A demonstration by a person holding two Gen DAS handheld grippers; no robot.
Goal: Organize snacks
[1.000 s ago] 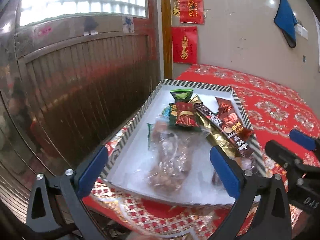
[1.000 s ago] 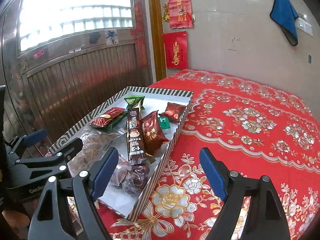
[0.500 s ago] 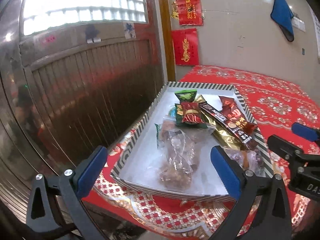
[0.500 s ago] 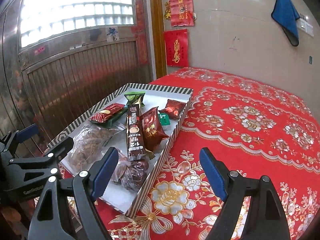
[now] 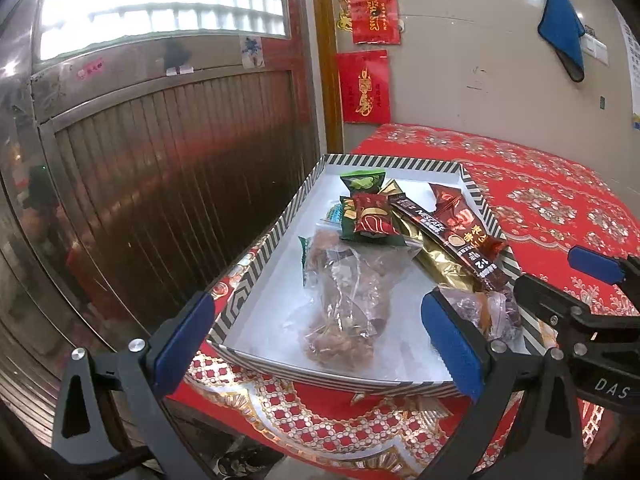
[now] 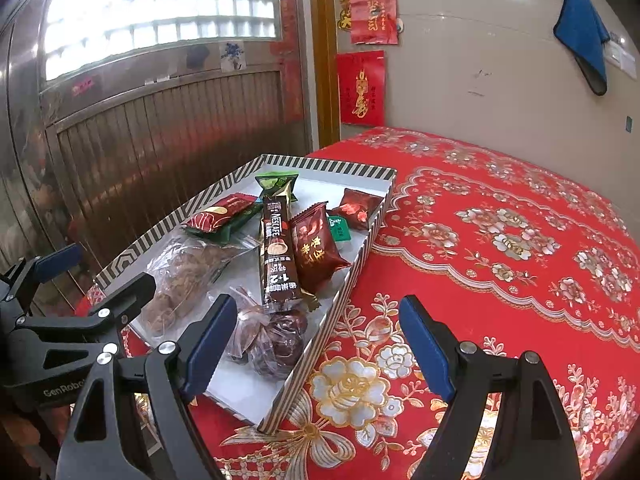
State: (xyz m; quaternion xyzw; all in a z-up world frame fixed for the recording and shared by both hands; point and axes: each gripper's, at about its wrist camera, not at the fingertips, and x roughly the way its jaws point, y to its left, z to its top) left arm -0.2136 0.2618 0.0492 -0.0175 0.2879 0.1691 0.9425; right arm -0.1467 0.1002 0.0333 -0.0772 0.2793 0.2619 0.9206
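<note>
A striped-rim white tray [image 5: 256, 256] [image 6: 360, 256] holds the snacks: a clear bag of brown pieces [image 5: 344, 300] [image 6: 180, 276], a Nescafe stick [image 5: 444, 236] [image 6: 274, 252], a dark red packet [image 6: 316, 250], a red-and-green packet [image 5: 372, 220] [image 6: 218, 218], a green packet [image 5: 362, 182] [image 6: 276, 182], a small red packet [image 6: 358, 208] and a clear bag of dark fruit [image 6: 268, 336]. My left gripper [image 5: 316, 344] is open and empty, back from the tray's near edge. My right gripper [image 6: 316, 348] is open and empty, near the tray's right corner.
The tray sits at the left edge of a table under a red flowered cloth [image 6: 500, 264]. A metal door [image 5: 160, 160] stands to the left. A tiled wall with red hangings [image 6: 362, 88] and a blue cloth [image 6: 584, 36] is behind.
Both grippers have drawn back from the tray and risen a little; the tray looks smaller and farther. Both stayed open. The snacks have not moved.
</note>
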